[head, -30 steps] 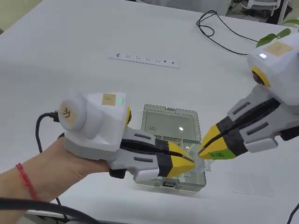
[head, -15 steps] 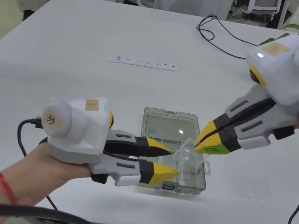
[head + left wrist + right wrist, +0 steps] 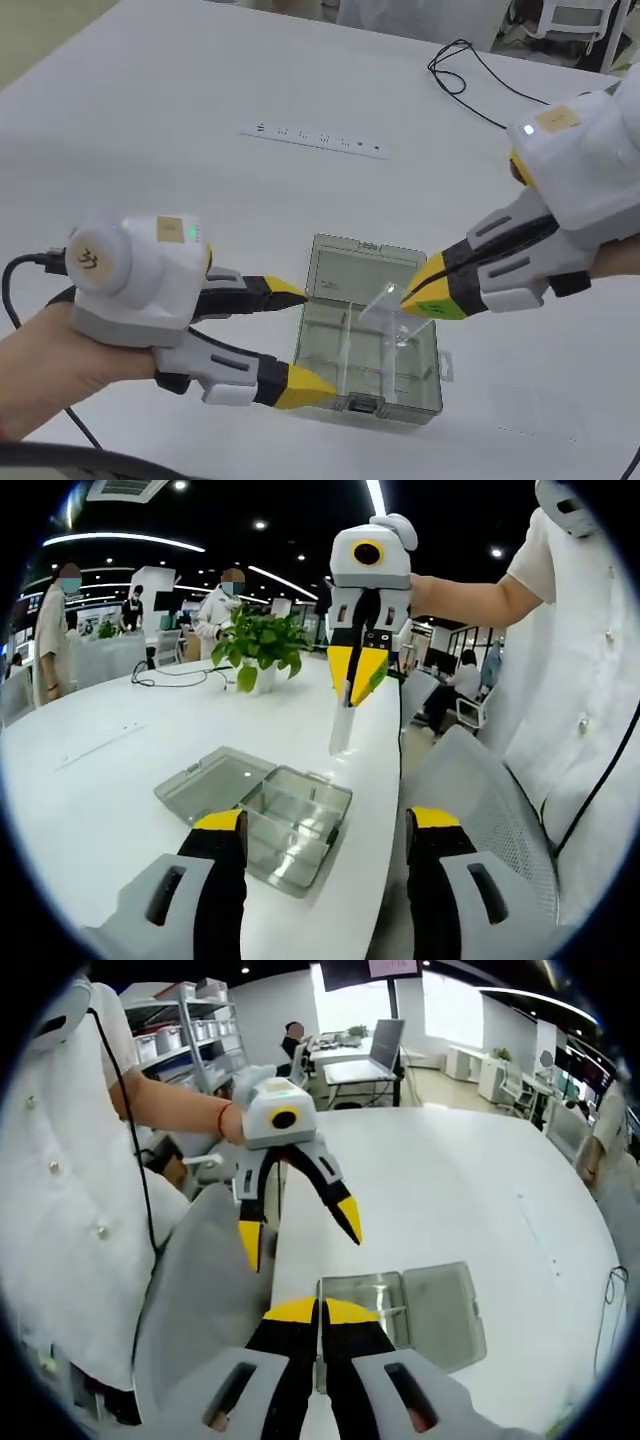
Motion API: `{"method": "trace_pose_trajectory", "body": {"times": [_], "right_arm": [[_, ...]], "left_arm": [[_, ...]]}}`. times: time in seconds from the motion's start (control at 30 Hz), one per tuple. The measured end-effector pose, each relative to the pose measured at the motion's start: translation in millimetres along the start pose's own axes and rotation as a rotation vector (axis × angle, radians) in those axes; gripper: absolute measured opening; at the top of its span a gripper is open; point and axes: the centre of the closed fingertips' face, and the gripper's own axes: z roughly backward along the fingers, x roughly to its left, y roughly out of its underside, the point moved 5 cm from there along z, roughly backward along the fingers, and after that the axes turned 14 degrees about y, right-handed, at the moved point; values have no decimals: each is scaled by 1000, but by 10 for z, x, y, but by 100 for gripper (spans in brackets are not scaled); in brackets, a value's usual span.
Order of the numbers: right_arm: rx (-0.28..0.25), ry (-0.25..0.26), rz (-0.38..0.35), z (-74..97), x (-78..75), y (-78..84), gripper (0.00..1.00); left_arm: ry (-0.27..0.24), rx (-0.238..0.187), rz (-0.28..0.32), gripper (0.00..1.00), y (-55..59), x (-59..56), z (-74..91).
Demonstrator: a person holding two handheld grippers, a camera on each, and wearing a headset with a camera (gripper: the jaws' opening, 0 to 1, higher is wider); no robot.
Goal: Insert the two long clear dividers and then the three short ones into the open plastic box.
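Note:
The open clear plastic box (image 3: 420, 385) lies on the white table with its lid (image 3: 362, 268) folded back; clear dividers stand inside it. My right gripper (image 3: 408, 298) comes in from the right, shut on a short clear divider (image 3: 383, 304) held tilted just above the box. My left gripper (image 3: 308, 338) is at the box's left side, jaws wide open and holding nothing. In the left gripper view the right gripper (image 3: 357, 675) hangs the divider (image 3: 342, 728) over the box (image 3: 268, 805). The right gripper view has the open left gripper (image 3: 300, 1230) beyond the box (image 3: 405, 1312).
A white power strip (image 3: 318, 140) lies further back on the table, and a black cable (image 3: 468, 68) loops at the far right. Faint clear flat pieces (image 3: 535, 415) lie right of the box. A potted plant (image 3: 258, 645) and people stand in the background.
My left gripper has opened, let go at the divider and drawn back to the left. The right gripper keeps the divider and has shifted slightly left over the box.

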Motion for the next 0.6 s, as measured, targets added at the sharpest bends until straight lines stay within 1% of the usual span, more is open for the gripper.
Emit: {"method": "trace_pose_trajectory", "body": {"times": [0.1, 0.23, 0.37, 0.4, 0.47, 0.57, 0.6], "right_arm": [[1, 23, 3, -94, -65, 6, 3], [-6, 39, -6, -226, -162, 30, 3], [-2, 47, -9, -376, -179, 62, 3], [0, 48, -10, -438, -189, 91, 3], [2, 50, -10, -493, -185, 113, 3], [7, 56, -10, -589, -203, 154, 3], [7, 58, -9, -626, -206, 164, 3]], "left_arm": [[-17, 10, 8, 72, 49, 43, 41], [-47, 24, 1, 83, 106, 102, 88], [-55, 43, 19, 90, 184, 135, 125], [-56, 50, 16, 92, 196, 136, 129], [-61, 60, 9, 96, 216, 144, 139], [-63, 51, 20, 99, 231, 158, 158], [-67, 42, 11, 100, 228, 163, 162]]}}
